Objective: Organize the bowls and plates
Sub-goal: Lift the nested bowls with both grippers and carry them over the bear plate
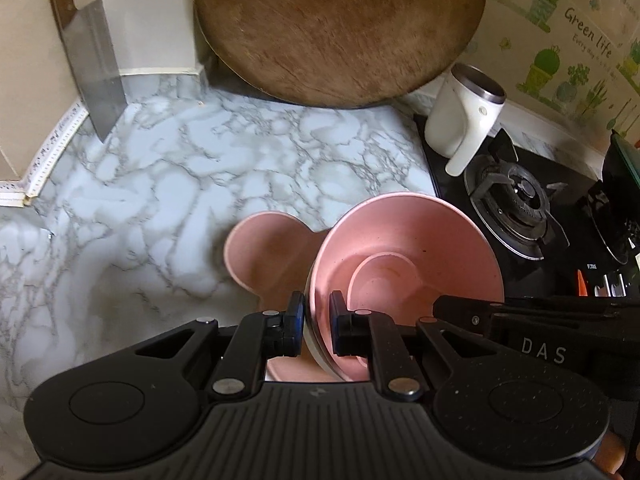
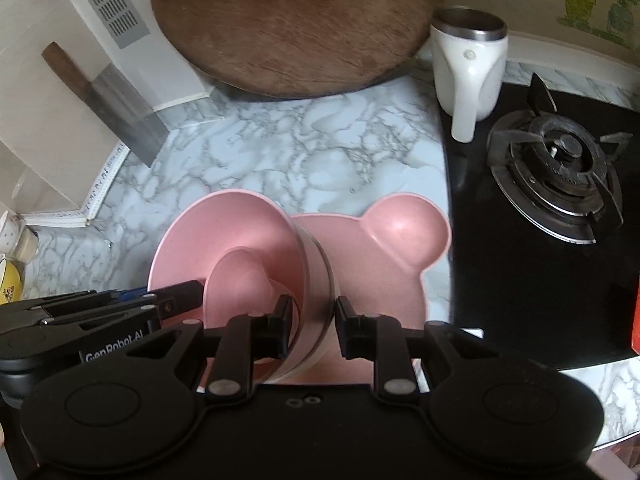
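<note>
A pink bowl (image 1: 404,264) is held tilted above a pink bear-shaped plate (image 1: 264,256) on the marble counter (image 1: 160,184). My left gripper (image 1: 317,326) is shut on the bowl's near rim. In the right wrist view the same bowl (image 2: 232,248) hangs over the bear plate (image 2: 384,256), whose round ear (image 2: 408,228) points to the stove. My right gripper (image 2: 313,330) is shut on the opposite rim of the bowl, which shows a pale outer wall (image 2: 318,276). Each gripper shows in the other's view: the right gripper (image 1: 520,320) and the left gripper (image 2: 120,308).
A round wooden board (image 1: 340,28) leans on the back wall. A cleaver (image 1: 96,80) leans at the left. A white mug (image 1: 464,116) stands on the corner of the black gas stove (image 1: 516,200). A burner (image 2: 560,172) lies right of the plate.
</note>
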A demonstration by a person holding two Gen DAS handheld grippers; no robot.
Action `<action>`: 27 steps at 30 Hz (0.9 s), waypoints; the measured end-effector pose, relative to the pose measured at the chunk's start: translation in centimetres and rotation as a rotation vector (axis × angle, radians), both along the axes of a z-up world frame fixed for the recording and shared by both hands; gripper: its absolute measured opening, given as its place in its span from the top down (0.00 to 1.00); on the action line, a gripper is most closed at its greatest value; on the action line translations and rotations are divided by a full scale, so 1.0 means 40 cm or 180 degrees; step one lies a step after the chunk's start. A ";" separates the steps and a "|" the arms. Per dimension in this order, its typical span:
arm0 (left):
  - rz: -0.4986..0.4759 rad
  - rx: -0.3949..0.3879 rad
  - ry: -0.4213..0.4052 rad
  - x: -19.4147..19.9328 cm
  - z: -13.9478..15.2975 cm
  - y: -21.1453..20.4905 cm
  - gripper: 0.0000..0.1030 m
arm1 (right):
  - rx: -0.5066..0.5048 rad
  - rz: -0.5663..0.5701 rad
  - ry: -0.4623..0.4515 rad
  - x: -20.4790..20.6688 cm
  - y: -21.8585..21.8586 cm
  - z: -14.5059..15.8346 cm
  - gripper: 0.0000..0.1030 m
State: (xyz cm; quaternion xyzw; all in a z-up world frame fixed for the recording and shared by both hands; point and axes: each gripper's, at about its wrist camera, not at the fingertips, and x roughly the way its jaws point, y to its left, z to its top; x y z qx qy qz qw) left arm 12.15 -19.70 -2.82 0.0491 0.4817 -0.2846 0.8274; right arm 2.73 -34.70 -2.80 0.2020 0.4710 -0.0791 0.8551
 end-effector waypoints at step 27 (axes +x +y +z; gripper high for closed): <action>0.0060 0.0161 0.0059 0.006 -0.059 -0.090 0.88 | 0.0128 0.0003 0.0087 0.012 -0.068 -0.062 0.78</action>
